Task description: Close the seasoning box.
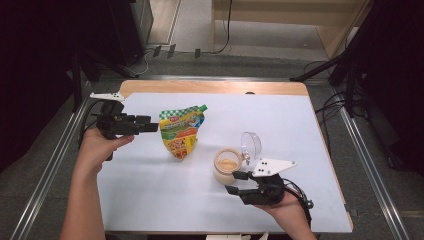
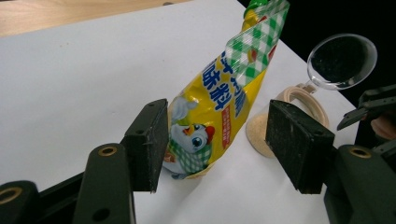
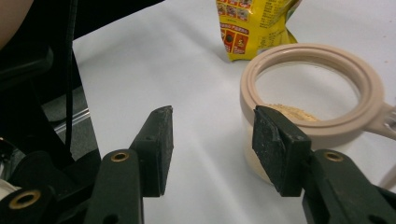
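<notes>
**Two hand-held grippers beside a seasoning pouch and an open jar**

A white surface [image 1: 150, 200] carries two things near its middle. A yellow seasoning pouch [image 1: 181, 131] with a green-checked top and a cartoon chicken stands upright and leans a little. Its printed text is too small to read from above, and in the right gripper view its top is cut off by the frame edge. Just to the right of it, nearer the person, stands a small clear jar [image 1: 226, 167] with a beige rim, its clear hinged lid [image 1: 251, 145] flipped up and back. A pale yellow powder lies in the bottom of the jar; what it is cannot be told.

The left gripper [image 1: 150, 124], held in the person's left hand [image 1: 97, 147], sits just left of the pouch. Its fingers stand apart, and in the left gripper view the pouch shows between them, farther off, with no pad pressing on it.

The right gripper [image 1: 235, 182], in the right hand [image 1: 287, 212], lies just beside the jar. Its fingers are apart and hold nothing; in its own view, one finger [image 3: 275, 144] overlaps the jar's wall, and whether it touches is hard to tell.
</notes>
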A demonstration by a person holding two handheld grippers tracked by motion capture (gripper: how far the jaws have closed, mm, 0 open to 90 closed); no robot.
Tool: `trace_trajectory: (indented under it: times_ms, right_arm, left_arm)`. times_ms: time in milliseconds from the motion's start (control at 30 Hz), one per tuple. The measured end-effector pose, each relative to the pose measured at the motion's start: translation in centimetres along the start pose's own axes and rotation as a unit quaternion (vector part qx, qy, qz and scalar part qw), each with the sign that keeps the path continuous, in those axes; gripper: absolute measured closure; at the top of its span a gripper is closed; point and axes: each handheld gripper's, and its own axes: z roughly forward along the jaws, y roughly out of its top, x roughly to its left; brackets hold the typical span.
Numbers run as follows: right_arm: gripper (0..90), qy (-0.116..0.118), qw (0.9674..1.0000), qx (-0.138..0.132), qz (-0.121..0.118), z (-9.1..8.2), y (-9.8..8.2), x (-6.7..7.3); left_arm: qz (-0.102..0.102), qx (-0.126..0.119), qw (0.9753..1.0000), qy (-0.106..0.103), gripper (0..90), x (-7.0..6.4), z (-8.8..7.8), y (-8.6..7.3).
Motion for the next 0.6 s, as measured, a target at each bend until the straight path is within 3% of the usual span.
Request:
trace_trajectory:
  times_ms: [300,600]
  right_arm:
    - [55.8,-0.009,1.0000,-0.003,-0.001,-1.5,-0.1,-0.4]
    - [65.0,-0.024,0.9996,-0.009,0.013,-3.4,-0.5,-1.3]
  left_arm:
    - [-0.003,-0.002,1.0000,0.007,39.9,1.0,0.4,-0.7]
    - [-0.010,0.008,0.9998,0.012,39.3,1.7,1.2,-1.2]
